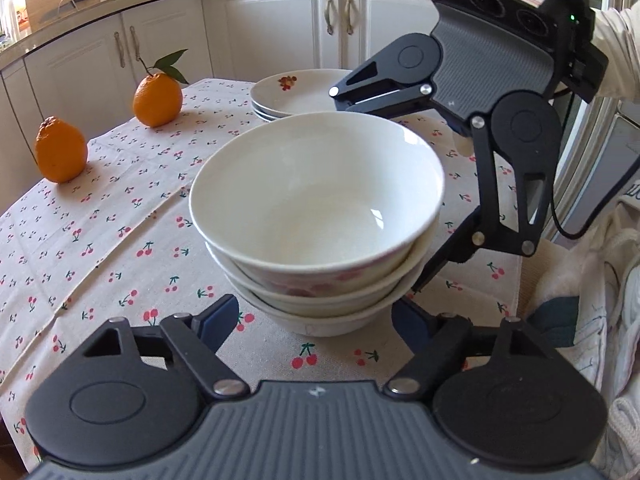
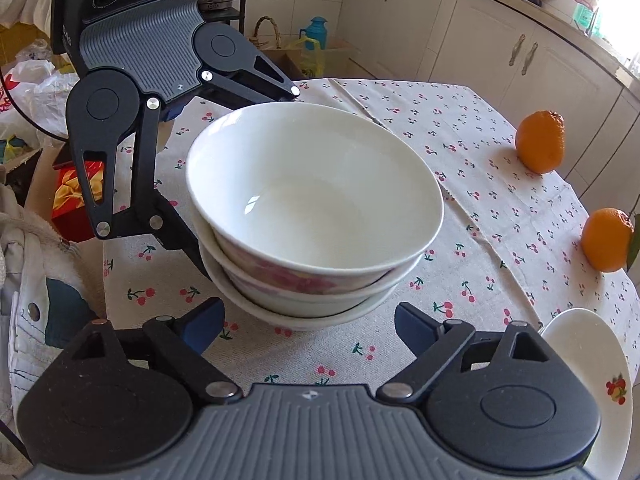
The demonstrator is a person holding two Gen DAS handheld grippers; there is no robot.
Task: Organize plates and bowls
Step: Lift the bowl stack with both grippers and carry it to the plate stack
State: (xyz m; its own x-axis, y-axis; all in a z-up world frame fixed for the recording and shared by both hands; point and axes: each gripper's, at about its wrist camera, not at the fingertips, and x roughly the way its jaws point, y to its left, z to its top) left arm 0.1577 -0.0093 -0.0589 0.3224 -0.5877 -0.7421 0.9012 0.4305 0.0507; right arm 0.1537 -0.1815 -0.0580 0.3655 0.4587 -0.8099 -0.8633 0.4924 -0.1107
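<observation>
Left wrist view: your left gripper (image 1: 314,322) has its fingers released, flanking the bottom of the bowl stack (image 1: 320,216) on the table (image 1: 100,248) without pressing it. The stack of plates (image 1: 294,94) sits behind, beside two oranges (image 1: 158,98).

Right wrist view: your right gripper (image 2: 310,326) is likewise spread apart, straddling the same bowls, with nothing gripped.

Nested white bowls and stacked plates on the cherry-print tablecloth
Three white bowls (image 1: 316,216) sit nested upright, the top one tilted slightly, with faded pink flowers on their outer walls; the white plates (image 1: 296,94), marked with a small fruit motif, form a low stack just behind them in the left wrist view
</observation>
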